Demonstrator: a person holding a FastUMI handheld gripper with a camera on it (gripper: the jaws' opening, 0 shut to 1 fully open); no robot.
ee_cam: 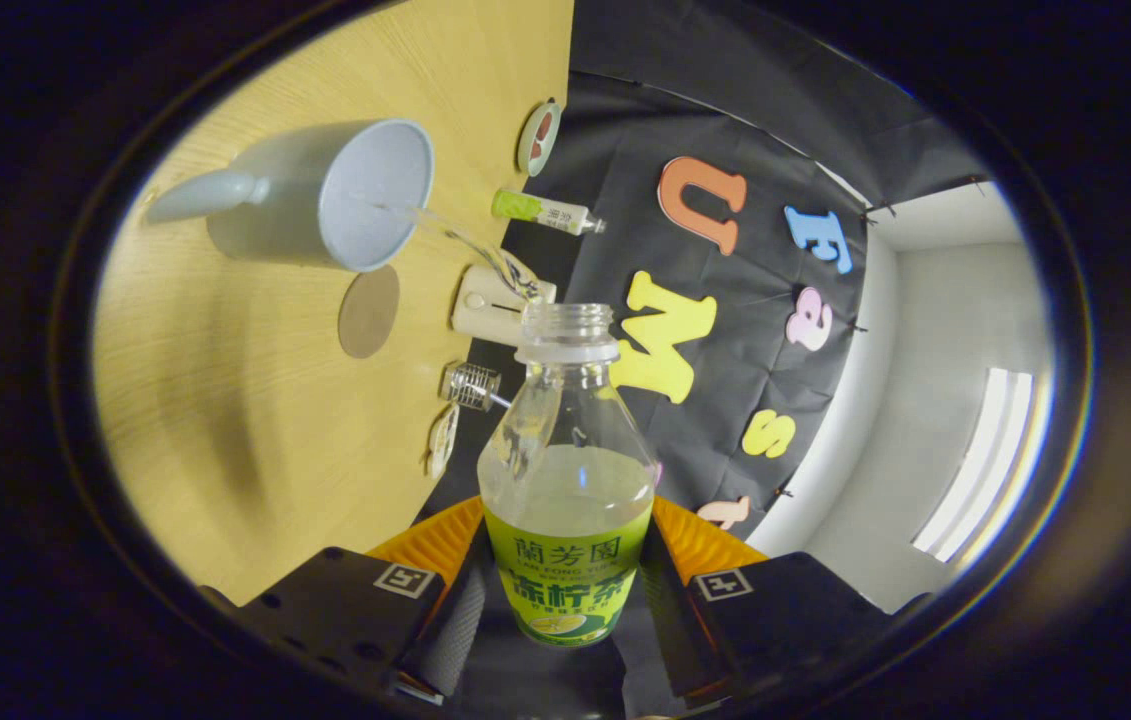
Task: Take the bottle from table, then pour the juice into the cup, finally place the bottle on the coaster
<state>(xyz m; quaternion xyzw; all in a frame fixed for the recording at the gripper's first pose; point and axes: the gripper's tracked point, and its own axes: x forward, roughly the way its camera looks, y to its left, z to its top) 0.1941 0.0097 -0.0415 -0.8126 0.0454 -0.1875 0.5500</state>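
Clearly the gripper (565,590) clamps the tilted bottle (565,480); its base hidden; juice (470,245) streams into the cup (325,195).

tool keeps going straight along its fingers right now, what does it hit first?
Nothing beyond what it already holds: the tool is shut on the bottle, tipped and pouring into the cup. Past the open bottle mouth the line seems to meet the booth wall, though depth is unclear.

Gripper (565,590) clamps uncapped bottle (565,470); juice stream (465,240) arcs into cup (345,195) beside coaster (369,311).
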